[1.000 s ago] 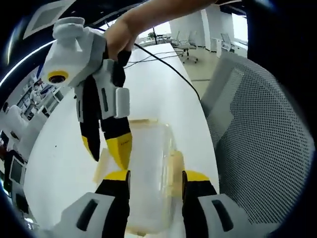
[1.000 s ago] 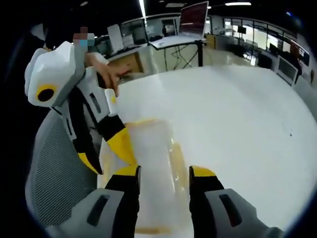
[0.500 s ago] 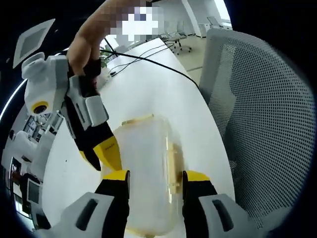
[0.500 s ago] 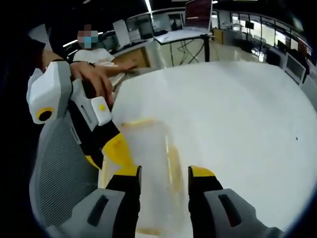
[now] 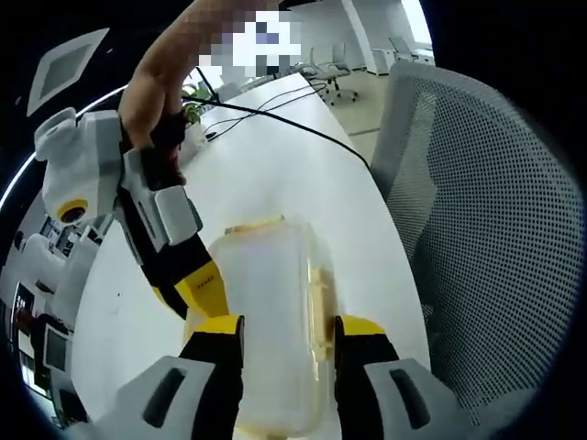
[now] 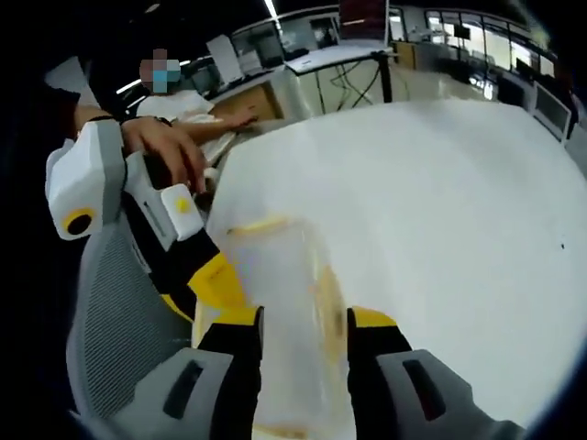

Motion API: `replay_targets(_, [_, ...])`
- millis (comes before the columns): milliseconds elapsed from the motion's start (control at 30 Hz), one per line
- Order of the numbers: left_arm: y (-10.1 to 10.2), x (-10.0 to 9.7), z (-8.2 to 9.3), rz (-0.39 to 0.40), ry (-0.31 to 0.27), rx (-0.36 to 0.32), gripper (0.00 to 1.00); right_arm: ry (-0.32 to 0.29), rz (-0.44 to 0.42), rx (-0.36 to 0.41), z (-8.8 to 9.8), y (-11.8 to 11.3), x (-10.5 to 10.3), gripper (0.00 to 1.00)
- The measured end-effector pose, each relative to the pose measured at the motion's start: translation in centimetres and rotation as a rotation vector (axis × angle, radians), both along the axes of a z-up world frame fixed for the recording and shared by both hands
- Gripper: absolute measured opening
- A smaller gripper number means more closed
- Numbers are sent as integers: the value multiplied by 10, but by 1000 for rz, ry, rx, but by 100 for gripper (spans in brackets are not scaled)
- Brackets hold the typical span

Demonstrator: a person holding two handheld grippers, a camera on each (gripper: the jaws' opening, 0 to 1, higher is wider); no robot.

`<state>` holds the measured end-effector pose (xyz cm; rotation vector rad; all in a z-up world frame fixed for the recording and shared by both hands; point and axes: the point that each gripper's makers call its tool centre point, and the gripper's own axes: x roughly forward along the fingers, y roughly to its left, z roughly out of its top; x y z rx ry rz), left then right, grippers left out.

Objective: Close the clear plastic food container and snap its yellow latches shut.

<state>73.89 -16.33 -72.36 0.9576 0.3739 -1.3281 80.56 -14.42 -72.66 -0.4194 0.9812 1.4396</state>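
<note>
Since a second ago your right gripper (image 5: 197, 293) has dropped lower and now sits right against the side of the clear container (image 5: 272, 312), which rests near the edge of the white table (image 5: 303, 156) just beside the grey mesh chair (image 5: 486, 238). There is one container, and you can see two yellow latches on it, a long one (image 5: 322, 302) and a short one (image 5: 255, 223). Your left gripper (image 5: 286, 332) has its jaws spread with the container between them, your right gripper's jaws are spread around the container too, and the table is wide and open on the far side.

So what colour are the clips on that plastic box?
Pale yellow latches on the clear box, best in the left gripper view.
</note>
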Motion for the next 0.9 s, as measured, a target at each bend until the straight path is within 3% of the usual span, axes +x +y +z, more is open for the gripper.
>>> replay_targets(200, [-2,-1,-2,-24,-13,4,34,16,12,-21,-1,0,-1,33])
replay_targets(500, [0,1,-3,-2,11,-27,31,20,41,-39,-3,2,-3,31])
replay_targets(567, [1,1,-2,-9,16,-27,30,60,61,-33,-4,7,-10,29])
replay_targets(700, [1,3,-3,-19,30,-16,29,78,94,-78,-7,3,-10,28])
replay_targets(867, [0,4,-4,-9,28,-21,27,82,81,-82,-6,2,-8,28])
replay_targets(900, [9,10,-3,48,4,-2,27,86,61,-84,-5,1,-7,28])
